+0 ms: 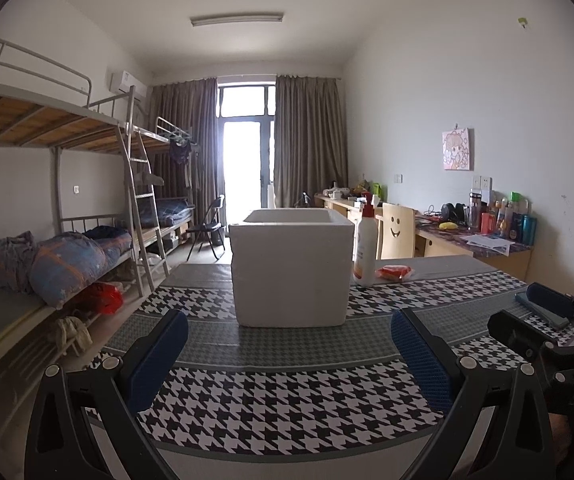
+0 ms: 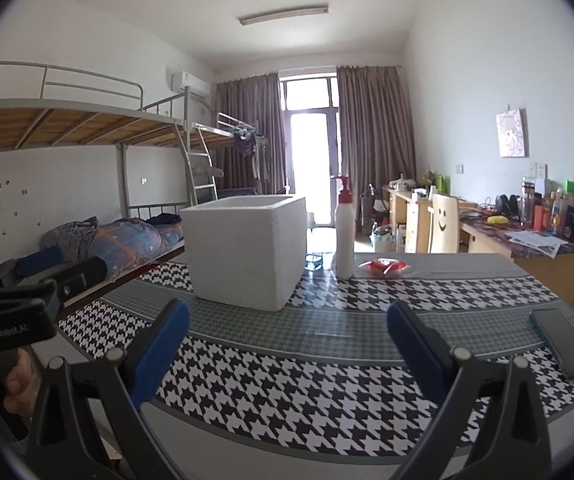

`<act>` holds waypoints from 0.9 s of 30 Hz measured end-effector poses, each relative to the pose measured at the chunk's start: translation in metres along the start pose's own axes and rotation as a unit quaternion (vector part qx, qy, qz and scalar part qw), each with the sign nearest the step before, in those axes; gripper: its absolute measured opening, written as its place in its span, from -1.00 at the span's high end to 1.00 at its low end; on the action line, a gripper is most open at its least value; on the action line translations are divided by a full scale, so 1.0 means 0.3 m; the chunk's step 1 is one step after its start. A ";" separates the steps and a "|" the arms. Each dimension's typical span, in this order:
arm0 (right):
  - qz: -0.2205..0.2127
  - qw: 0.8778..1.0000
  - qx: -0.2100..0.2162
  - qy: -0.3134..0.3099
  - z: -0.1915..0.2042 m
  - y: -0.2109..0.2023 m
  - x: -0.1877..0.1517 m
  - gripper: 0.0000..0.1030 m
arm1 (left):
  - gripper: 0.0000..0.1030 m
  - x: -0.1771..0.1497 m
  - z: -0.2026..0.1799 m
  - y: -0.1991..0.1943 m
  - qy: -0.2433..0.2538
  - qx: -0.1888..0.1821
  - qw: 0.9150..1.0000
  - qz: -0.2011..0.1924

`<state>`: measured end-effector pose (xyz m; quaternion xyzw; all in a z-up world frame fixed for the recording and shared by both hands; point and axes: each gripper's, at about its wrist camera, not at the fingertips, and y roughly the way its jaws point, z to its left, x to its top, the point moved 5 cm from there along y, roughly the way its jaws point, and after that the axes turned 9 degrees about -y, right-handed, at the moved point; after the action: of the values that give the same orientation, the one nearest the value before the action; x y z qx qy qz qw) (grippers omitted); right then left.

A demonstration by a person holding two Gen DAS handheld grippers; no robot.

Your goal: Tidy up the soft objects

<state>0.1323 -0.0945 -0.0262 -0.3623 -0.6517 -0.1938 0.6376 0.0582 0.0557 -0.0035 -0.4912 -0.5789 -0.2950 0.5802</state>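
Right now both tools are hovering low over the table (image 1: 287,412) with its black-and-white houndstooth cloth, and nothing is being carried. The left gripper (image 1: 289,354) is holding its blue-padded fingers (image 1: 159,354) spread wide and empty at the bottom of the left wrist view; the right gripper (image 2: 287,350) is doing the same in its own view, fingers (image 2: 415,350) wide apart.

The open-topped white foam box (image 1: 291,268) is sitting at the centre of the left view, likely the place where things go. Just right of it the white pump bottle with a red top (image 1: 365,244) is standing upright, and beside that, a little further right, the red-and-white soft packet (image 1: 397,272) is lying flat on the cloth; it looks like the task's item. A dark phone (image 2: 563,342) is lying at the right edge of the right view.

For the reach, the right gripper seems the better-placed tool: I would be coming in low from the packet's right side, keeping clear of the bottle so it is not tipped, and closing gently across the packet's short width, since it will probably crumple.
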 end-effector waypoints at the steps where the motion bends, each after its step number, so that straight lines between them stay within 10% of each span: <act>1: -0.001 1.000 0.001 -0.002 0.001 0.000 -0.003 -0.95 | -0.98 -0.006 0.000 -0.002 0.000 -0.004 1.000 0.002; 27: -0.009 1.000 -0.010 -0.011 0.066 -0.111 -0.036 -0.95 | -0.98 -0.060 0.003 -0.138 -0.001 -0.003 1.000 -0.012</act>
<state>0.0939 -0.1047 -0.0319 -0.3648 -0.6599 -0.2020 0.6250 0.0173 0.0380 -0.0114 -0.4861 -0.5843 -0.3036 0.5746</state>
